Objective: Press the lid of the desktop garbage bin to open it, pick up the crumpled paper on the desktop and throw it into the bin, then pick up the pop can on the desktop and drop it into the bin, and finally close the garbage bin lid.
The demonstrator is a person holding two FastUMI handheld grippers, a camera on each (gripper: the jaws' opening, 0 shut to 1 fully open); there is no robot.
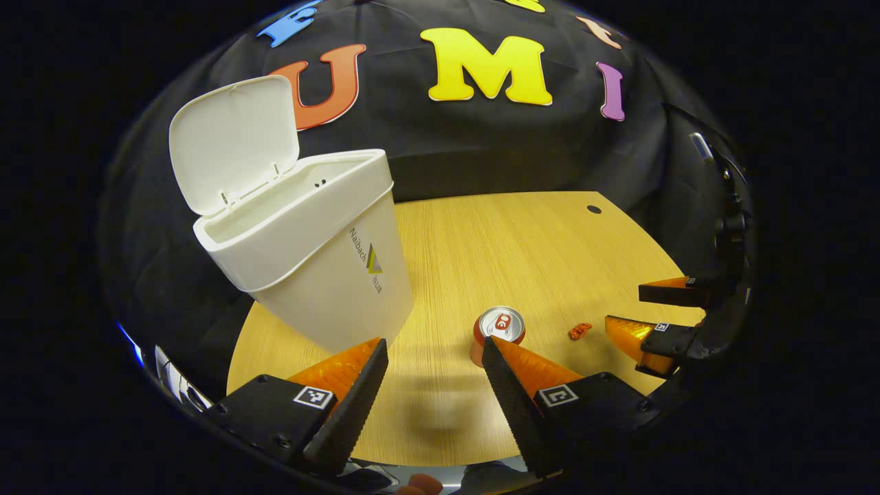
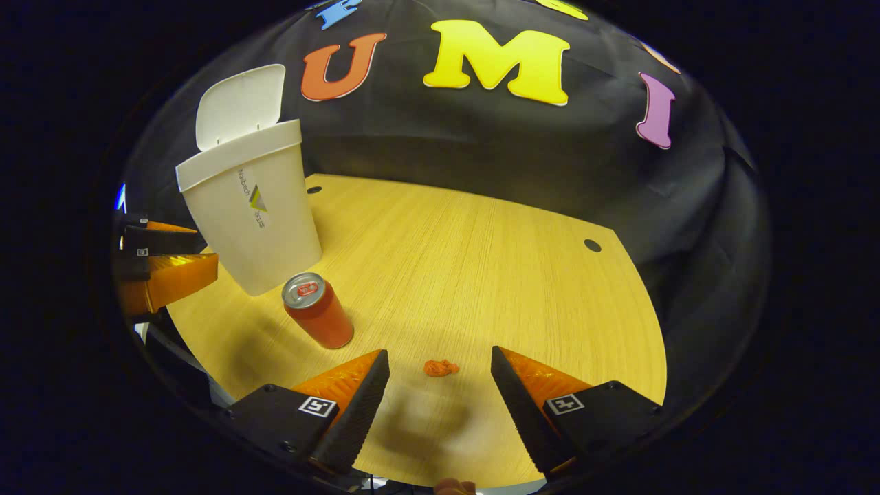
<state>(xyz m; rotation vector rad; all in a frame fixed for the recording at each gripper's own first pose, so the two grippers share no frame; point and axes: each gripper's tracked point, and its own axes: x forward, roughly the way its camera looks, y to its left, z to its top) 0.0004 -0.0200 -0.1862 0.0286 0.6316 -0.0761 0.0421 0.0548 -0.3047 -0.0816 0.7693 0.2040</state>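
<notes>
On the wooden table [image 2: 481, 261], the white bin [image 2: 251, 220] stands at the left, its lid [image 2: 237, 106] flipped up; the pop can [image 2: 317, 311] stands upright just beside it; the crumpled paper [image 2: 440, 368] lies farther right, between the right gripper [image 2: 440, 395] fingers; both the left gripper [image 1: 434, 385] and the right gape wide, holding nothing.

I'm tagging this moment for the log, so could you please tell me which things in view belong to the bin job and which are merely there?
Part of the job:
- garbage bin, lid open
- crumpled paper, between the right tongs
- pop can, upright
- left tongs, open

Merely there:
- wooden table
- booth wall cloth
</notes>
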